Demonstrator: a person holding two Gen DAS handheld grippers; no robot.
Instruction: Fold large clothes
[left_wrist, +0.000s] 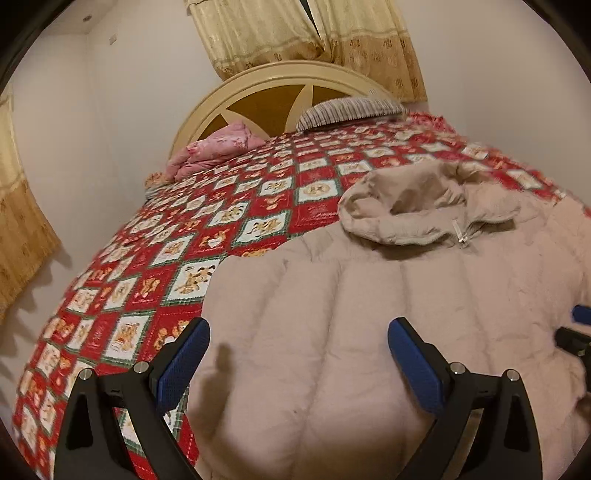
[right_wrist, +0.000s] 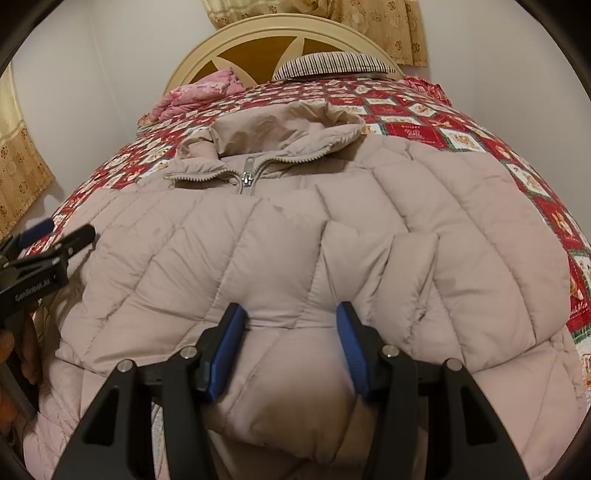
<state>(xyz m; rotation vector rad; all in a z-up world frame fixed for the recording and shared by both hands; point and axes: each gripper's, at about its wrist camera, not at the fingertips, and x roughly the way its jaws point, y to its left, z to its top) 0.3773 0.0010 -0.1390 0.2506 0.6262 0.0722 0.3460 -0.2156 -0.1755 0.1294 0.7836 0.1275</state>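
A pale beige quilted puffer jacket (right_wrist: 424, 229) lies front up on the bed, collar (right_wrist: 288, 136) and zip pull (right_wrist: 246, 177) toward the headboard. My right gripper (right_wrist: 290, 310) is shut on a thick puffy fold of the jacket near its lower middle; the fabric bulges between the blue pads (right_wrist: 225, 354) and creases run into them. My left gripper (left_wrist: 299, 328) hovers wide open over the jacket's left side with nothing between its fingers. It also shows at the left edge of the right wrist view as the left gripper (right_wrist: 55, 236). The right gripper's tip (left_wrist: 580, 325) peeks in at the left wrist view's right edge.
The bed carries a red patchwork quilt (left_wrist: 155, 280). At the round headboard (right_wrist: 258, 33) lie a folded pink blanket (right_wrist: 199, 92) and a striped pillow (right_wrist: 332, 64). Curtains (left_wrist: 22, 236) hang on the left wall and behind the bed. A hand (right_wrist: 22, 354) holds the left gripper.
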